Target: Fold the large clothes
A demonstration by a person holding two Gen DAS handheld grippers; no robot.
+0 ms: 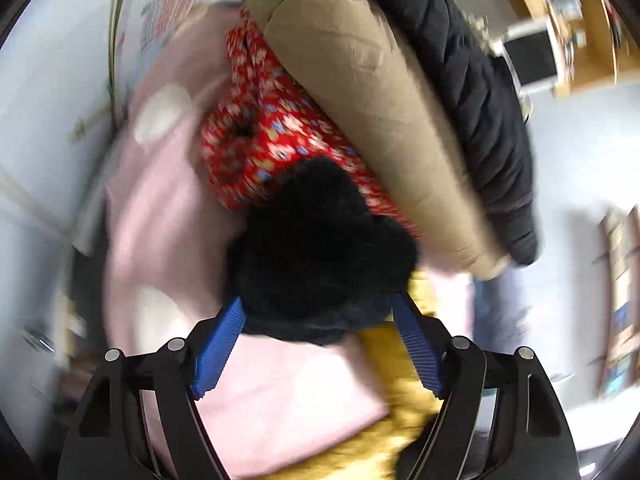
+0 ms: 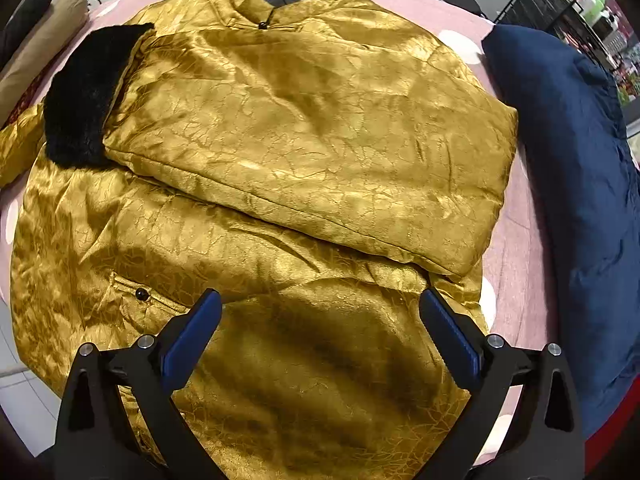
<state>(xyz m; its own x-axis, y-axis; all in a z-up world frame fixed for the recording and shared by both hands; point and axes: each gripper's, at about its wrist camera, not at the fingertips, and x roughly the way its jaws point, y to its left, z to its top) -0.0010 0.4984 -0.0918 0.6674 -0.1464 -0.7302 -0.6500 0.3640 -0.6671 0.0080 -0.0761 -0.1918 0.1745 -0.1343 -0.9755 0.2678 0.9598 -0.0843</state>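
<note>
Gold jacket [image 2: 304, 152]: spread on the pink spotted tabletop [image 2: 516, 248], one sleeve folded across the chest, its black fur cuff [image 2: 84, 96] toward the left edge. Right tool [image 2: 320, 320]: jaws wide apart above the lower hem, holding nothing. Left tool [image 1: 320, 320]: jaws apart, the fur cuff between the blue pads, contact unclear in the blur. Alongside: red floral garment [image 1: 260, 128], tan bundle [image 1: 380, 112], black quilted jacket [image 1: 472, 80], navy garment [image 2: 576, 184].

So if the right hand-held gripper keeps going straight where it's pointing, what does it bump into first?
Probably the gold jacket. The right hand-held gripper points steeply down with its jaws open, and that shiny fabric lies right beneath it; how close is unclear.
</note>
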